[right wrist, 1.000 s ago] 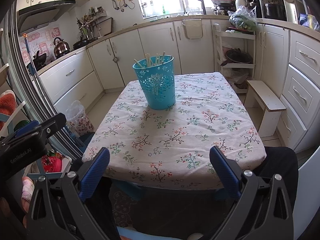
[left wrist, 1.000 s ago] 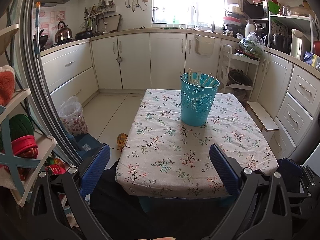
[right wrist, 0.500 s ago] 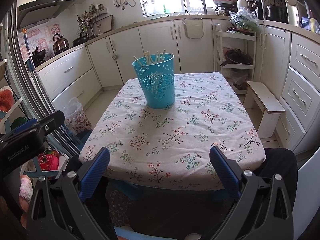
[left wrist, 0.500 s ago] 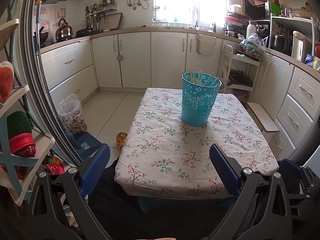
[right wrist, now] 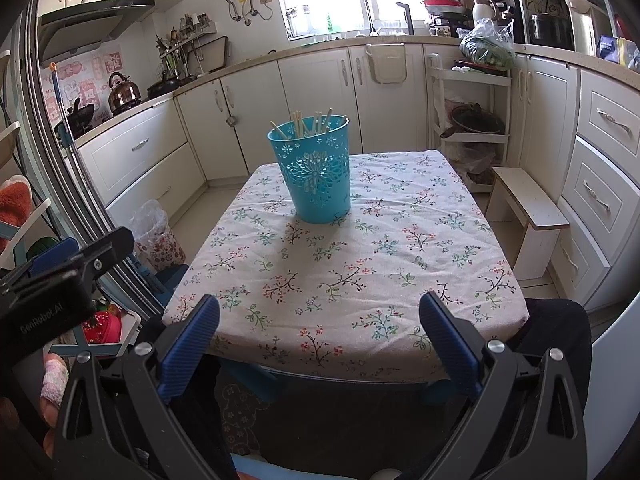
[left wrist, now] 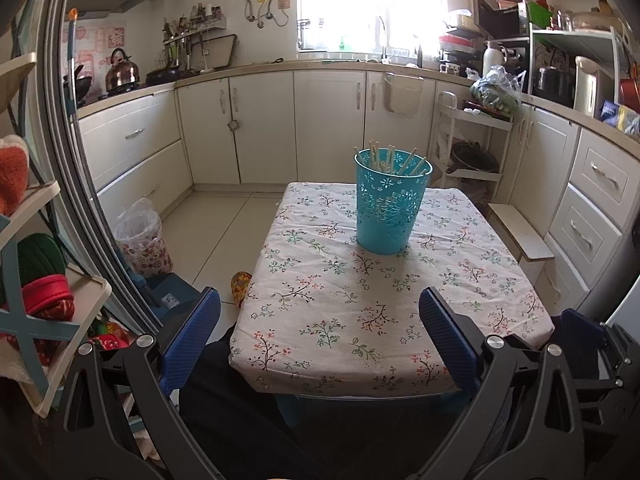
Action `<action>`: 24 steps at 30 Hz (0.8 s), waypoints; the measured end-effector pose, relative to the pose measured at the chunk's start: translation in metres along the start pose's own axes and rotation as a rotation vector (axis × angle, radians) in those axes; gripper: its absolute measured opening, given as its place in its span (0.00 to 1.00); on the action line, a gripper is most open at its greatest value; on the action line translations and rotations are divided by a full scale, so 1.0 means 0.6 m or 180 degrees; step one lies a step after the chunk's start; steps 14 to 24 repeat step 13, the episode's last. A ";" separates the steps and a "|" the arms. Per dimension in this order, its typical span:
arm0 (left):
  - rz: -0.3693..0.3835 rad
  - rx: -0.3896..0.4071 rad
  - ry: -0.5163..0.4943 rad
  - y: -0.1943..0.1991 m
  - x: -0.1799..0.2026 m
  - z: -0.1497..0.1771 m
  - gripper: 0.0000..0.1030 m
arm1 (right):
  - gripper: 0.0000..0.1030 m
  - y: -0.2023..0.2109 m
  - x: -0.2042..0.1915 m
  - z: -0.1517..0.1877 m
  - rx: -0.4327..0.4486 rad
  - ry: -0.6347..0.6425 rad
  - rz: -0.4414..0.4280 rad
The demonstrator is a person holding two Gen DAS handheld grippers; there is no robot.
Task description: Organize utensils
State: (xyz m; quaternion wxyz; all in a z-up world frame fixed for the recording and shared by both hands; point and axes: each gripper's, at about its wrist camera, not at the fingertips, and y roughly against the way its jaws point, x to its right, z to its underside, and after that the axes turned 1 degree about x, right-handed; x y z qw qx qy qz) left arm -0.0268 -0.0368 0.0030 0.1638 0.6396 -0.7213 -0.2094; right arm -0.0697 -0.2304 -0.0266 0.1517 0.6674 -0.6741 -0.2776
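The kitchen cabinets [left wrist: 328, 124] are wrapping around the back of the room in both views, and in front of them the worktop [left wrist: 384, 304] is sitting under a floral cloth. The left wrist view is taking in a shelf rack [left wrist: 44, 280] with red and green items at its left edge, while the right wrist view is showing the white step stool [right wrist: 528, 216] in full beside the worktop's right side. The teal basket [left wrist: 390, 208] is standing upright on the far half of the worktop, well apart from both grippers, and the chopsticks [left wrist: 394, 158] are poking up out of its rim, leaning at mixed angles. The left gripper [left wrist: 320, 320] is hovering at the near edge of the worktop, its jaws spread wide with nothing between them. The right gripper [right wrist: 320, 320] is hanging at the same near edge, jaws likewise spread wide and holding nothing. Only the right wrist view is catching the black body of the left gripper at its left edge, with a hand [right wrist: 52, 380] partly showing below it. A bronze kettle [right wrist: 122, 90] is sitting on the stove at the left, seen in both views
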 end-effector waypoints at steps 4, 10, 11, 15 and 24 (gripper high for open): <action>-0.0027 -0.0004 -0.0050 -0.009 0.005 -0.003 0.93 | 0.93 -0.006 0.008 -0.005 -0.0006 -0.0001 -0.0009; 0.0121 -0.0407 0.0021 -0.089 -0.005 -0.015 0.93 | 0.93 -0.046 0.037 -0.027 -0.0080 -0.0116 0.0075; 0.0120 -0.0449 0.0030 -0.101 -0.007 -0.016 0.93 | 0.93 -0.054 0.041 -0.029 -0.0100 -0.0131 0.0088; 0.0162 -0.0549 0.0065 -0.124 -0.007 -0.014 0.93 | 0.93 -0.080 0.052 -0.039 -0.0166 -0.0152 0.0107; 0.0162 -0.0549 0.0065 -0.124 -0.007 -0.014 0.93 | 0.93 -0.080 0.052 -0.039 -0.0166 -0.0152 0.0107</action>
